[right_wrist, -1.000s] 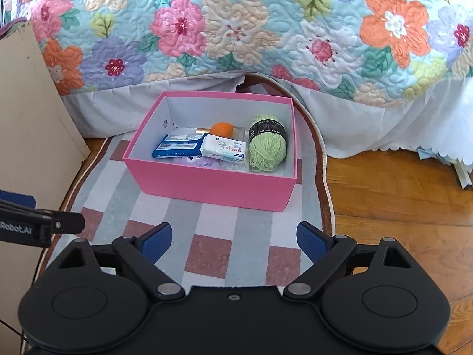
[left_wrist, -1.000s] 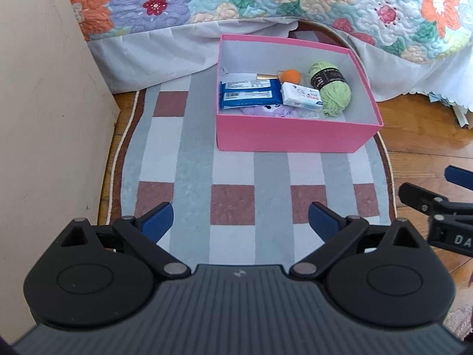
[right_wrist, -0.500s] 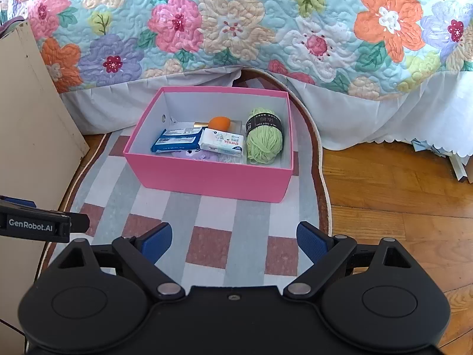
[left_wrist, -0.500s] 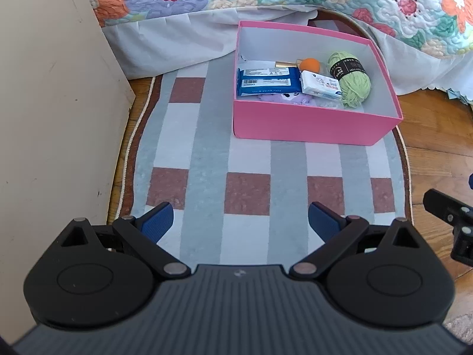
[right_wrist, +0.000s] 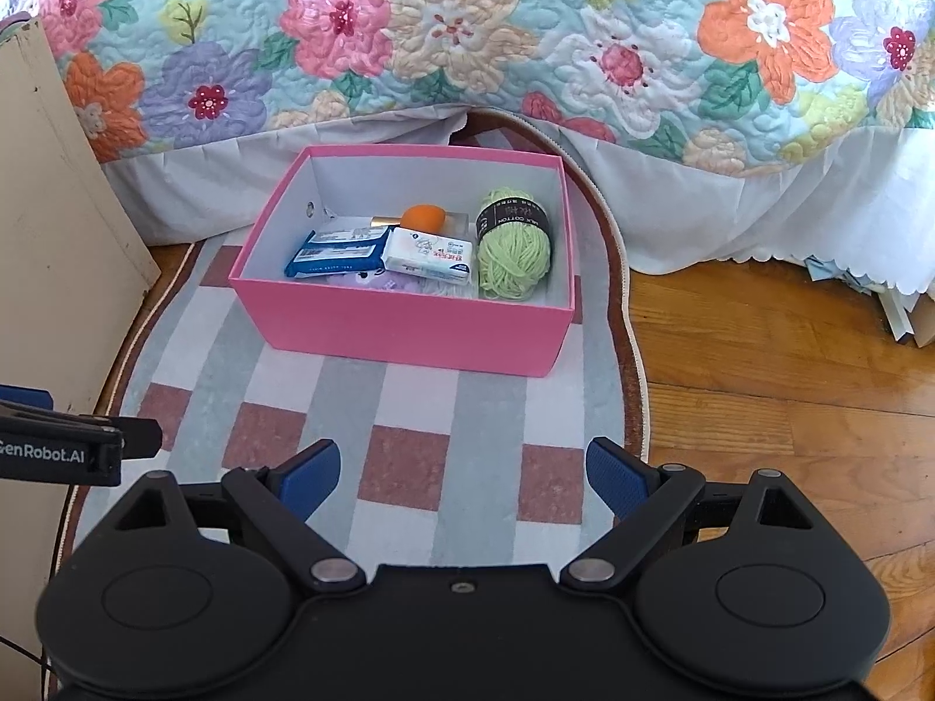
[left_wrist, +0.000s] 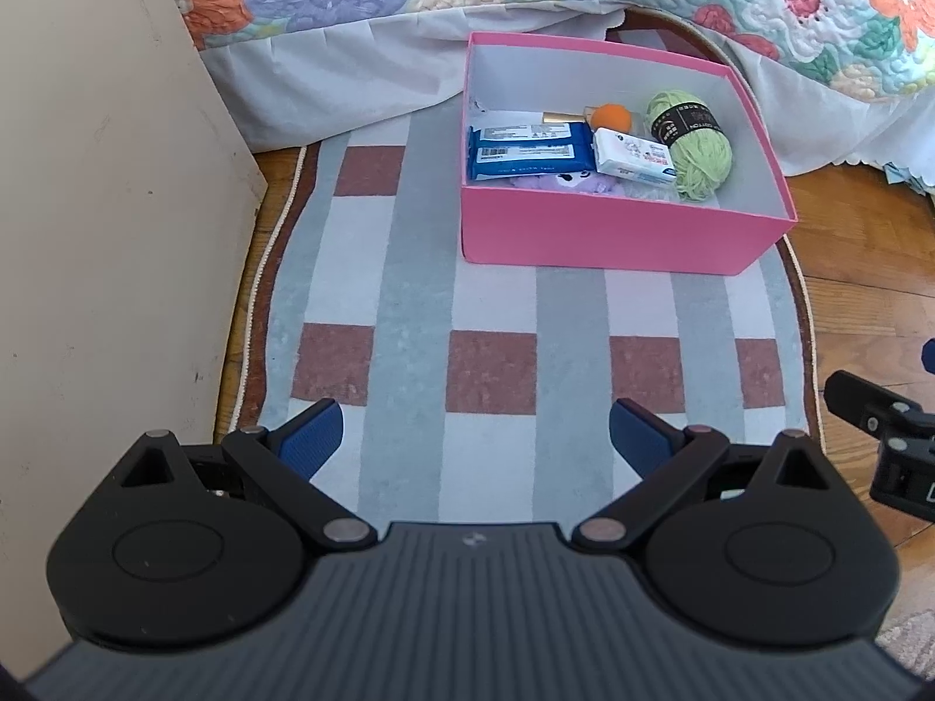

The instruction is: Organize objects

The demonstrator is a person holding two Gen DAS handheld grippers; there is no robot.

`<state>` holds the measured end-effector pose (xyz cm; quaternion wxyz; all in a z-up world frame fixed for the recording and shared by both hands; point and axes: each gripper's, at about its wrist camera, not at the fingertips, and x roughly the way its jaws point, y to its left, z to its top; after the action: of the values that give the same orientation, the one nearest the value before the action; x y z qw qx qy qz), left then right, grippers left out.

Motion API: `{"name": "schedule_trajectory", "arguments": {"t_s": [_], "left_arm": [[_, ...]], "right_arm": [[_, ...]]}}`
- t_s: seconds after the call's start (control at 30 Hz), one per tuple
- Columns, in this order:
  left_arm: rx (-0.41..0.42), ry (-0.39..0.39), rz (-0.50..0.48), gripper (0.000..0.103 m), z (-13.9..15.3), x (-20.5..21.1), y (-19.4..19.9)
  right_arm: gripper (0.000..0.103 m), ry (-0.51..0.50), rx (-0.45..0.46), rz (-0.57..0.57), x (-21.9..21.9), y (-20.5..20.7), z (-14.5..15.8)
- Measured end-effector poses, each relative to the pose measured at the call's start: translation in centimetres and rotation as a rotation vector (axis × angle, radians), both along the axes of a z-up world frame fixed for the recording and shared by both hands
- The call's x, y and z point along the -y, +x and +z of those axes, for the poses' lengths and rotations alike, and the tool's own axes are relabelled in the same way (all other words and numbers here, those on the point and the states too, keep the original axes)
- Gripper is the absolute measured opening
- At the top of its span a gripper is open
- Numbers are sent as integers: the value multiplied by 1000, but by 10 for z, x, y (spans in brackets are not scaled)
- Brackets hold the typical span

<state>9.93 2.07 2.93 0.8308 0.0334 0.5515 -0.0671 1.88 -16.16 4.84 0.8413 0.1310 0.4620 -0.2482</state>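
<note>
Yarn ball (right_wrist: 513,252) in pink box (right_wrist: 409,327), ahead of both grippers; I judge right gripper (right_wrist: 461,467) nearer, left gripper (left_wrist: 474,435) farther. Jaws released, empty.

Bare rug (right_wrist: 409,409) is lying open ahead of both tools; the pink box (right_wrist: 409,327) is blocking beyond, a cream panel (left_wrist: 87,233) walling the left, the bed (right_wrist: 526,58) closing the back

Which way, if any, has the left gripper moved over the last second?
Yes. The left gripper has backed away from the pink box, which sits higher, farther up the rug, and drifted left.
</note>
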Motion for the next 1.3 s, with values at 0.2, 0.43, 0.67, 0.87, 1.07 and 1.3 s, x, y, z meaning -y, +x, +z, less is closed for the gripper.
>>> {"name": "schedule_trajectory", "arguments": {"t_s": [0.2,0.43,0.67,0.87,1.07,1.3], "left_arm": [[17,18,-7,99,2,0,-2],[20,19,-1,99,3,-3,-3],[20,28,-6,99,2,-3,-3],[2,20,-2,99,1,-5,-4],[-9,21,5,99,-1,-6,-5],[-7,25,-1,99,-1,-6,-5]], "right_arm": [[94,-2,-2,-4,0,-1,1],[94,1,-10,-15,4,-4,1],[94,1,-16,-19,6,-5,1],[94,-1,-23,-31,6,-6,-2],[94,7,-34,-54,9,-7,-6],[94,13,-33,-71,10,-9,-4]]}}
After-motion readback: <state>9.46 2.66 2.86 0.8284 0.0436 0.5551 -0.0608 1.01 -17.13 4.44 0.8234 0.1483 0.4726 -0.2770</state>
